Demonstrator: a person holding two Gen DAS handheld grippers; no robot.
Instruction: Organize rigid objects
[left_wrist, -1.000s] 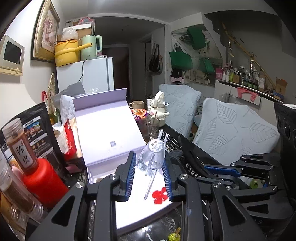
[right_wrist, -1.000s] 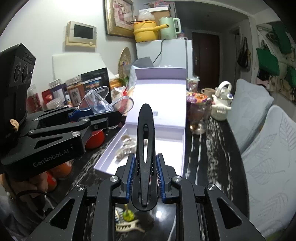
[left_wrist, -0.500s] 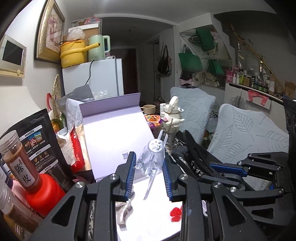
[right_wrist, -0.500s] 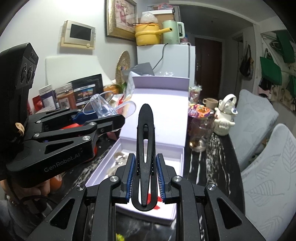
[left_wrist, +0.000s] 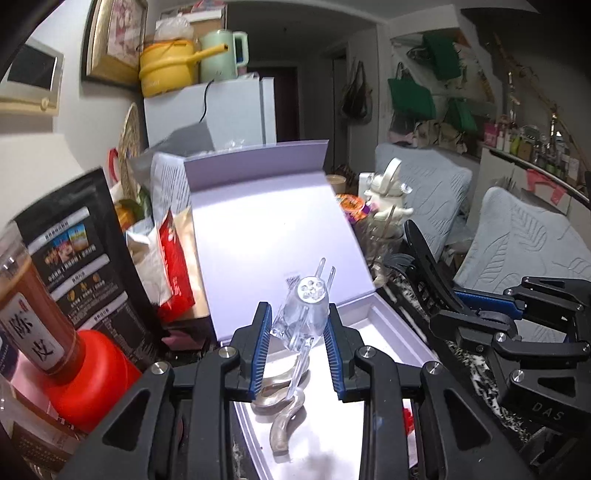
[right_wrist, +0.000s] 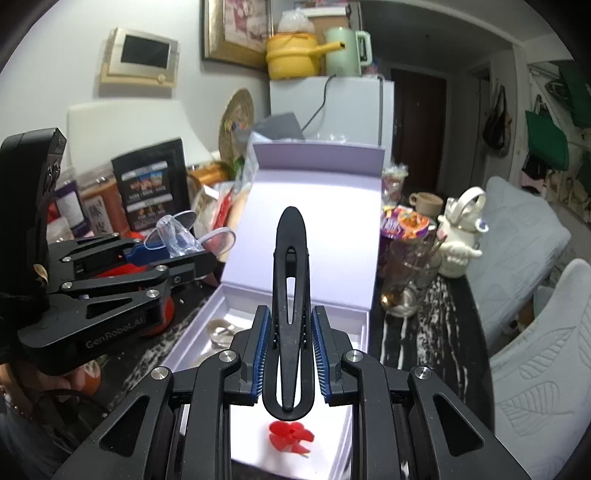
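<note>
My left gripper (left_wrist: 297, 345) is shut on a clear plastic hair clip (left_wrist: 303, 317) and holds it above the open lavender box (left_wrist: 391, 328). My right gripper (right_wrist: 290, 349) is shut on a long black hair clip (right_wrist: 290, 295), also above the box (right_wrist: 362, 325). In the box lie a beige hair clip (left_wrist: 284, 424) and a red clip (right_wrist: 290, 437). The left gripper with its clear clip (right_wrist: 175, 236) shows at the left of the right wrist view. The right gripper (left_wrist: 491, 314) shows at the right of the left wrist view.
Jars with a red lid (left_wrist: 88, 373), black snack bags (left_wrist: 77, 266) and packets crowd the left side of the dark marble table (right_wrist: 436, 332). A glass (right_wrist: 406, 280), a snack cup and a white teapot (right_wrist: 461, 236) stand right of the box. Grey cushioned chairs (right_wrist: 535, 332) are at the right.
Both grippers have moved forward over the box with their clips still held. The box interior now lies directly under them.
</note>
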